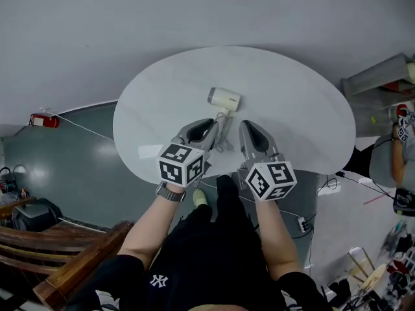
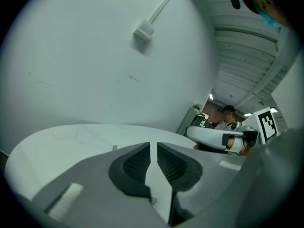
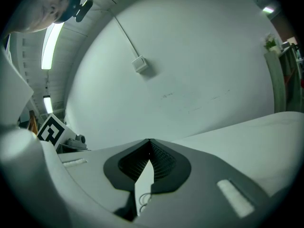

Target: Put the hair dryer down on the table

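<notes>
The cream hair dryer [image 1: 224,99] lies on its side near the middle of the white oval table [image 1: 298,109], and nothing holds it. Its cord [image 1: 224,140] trails toward me between the two grippers. My left gripper [image 1: 211,123] hovers just short of the dryer's handle, to its left. In the left gripper view the left gripper [image 2: 153,145] is shut to a thin slit with nothing in it. My right gripper [image 1: 245,125] sits to the right of the cord. In its own view the right gripper [image 3: 149,141] is shut and empty, and the cord [image 3: 142,199] shows below its jaws.
A plain wall with a small white box [image 3: 139,64] and cable stands behind the table. Another person [image 1: 402,141] with grippers is at the far right. A wooden bench [image 1: 58,251] stands at lower left, and cables and clutter [image 1: 363,271] lie on the floor at lower right.
</notes>
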Available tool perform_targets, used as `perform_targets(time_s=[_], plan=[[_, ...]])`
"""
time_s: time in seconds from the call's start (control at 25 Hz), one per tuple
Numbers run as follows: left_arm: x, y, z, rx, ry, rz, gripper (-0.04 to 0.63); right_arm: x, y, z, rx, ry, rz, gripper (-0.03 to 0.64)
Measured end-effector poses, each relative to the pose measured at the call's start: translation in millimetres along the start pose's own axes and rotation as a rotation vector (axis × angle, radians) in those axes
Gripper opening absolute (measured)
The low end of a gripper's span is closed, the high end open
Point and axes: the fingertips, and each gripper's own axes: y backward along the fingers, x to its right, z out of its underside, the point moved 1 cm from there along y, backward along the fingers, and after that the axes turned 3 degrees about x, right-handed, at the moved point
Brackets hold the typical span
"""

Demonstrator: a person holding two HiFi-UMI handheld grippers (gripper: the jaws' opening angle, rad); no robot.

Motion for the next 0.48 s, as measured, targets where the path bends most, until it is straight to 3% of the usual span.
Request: perform_targets(time_s=[0.48], plan=[[42.4, 92.4, -48.9, 0.184, -0.038, 0.034, 0.000, -76.5, 44.8, -29.8, 0.094, 0.094, -0.010, 0.023]])
